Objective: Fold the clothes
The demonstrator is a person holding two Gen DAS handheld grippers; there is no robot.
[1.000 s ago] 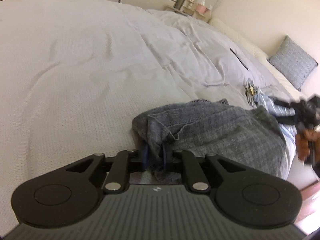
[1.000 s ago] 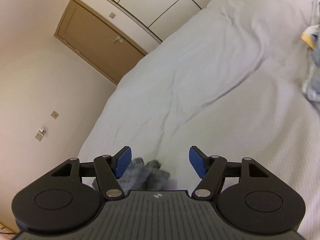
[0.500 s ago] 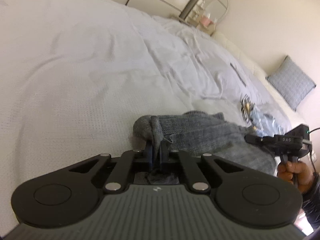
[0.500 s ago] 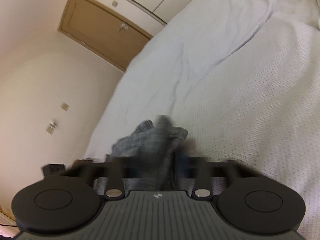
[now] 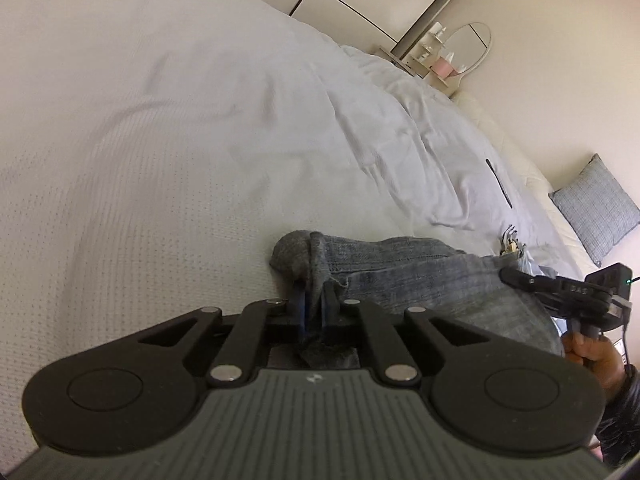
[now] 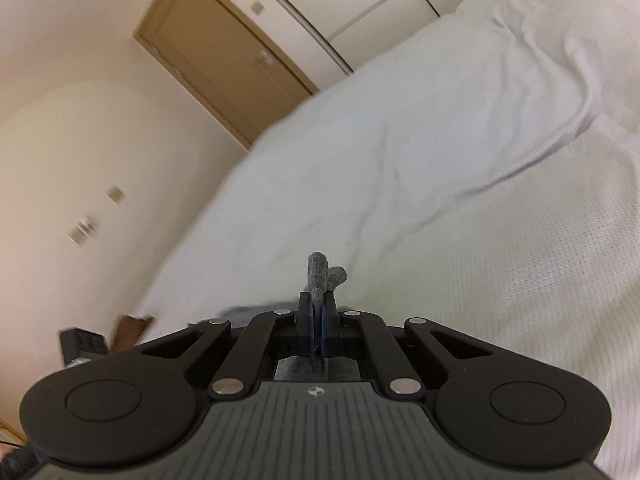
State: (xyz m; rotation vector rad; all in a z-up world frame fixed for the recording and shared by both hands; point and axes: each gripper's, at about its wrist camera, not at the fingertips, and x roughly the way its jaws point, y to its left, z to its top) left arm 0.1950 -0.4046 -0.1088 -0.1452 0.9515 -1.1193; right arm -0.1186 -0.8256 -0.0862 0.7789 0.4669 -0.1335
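Your right gripper (image 6: 318,312), wide apart a second ago, has now pinched the grey garment (image 5: 420,276); your left gripper (image 5: 314,304) stays clamped on its other corner. It stretches low-centre across the white bed (image 5: 160,140), ready to lift.

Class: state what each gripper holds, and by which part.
Both are shut on the grey jeans: left gripper pinches a bunched edge, right gripper another fold.
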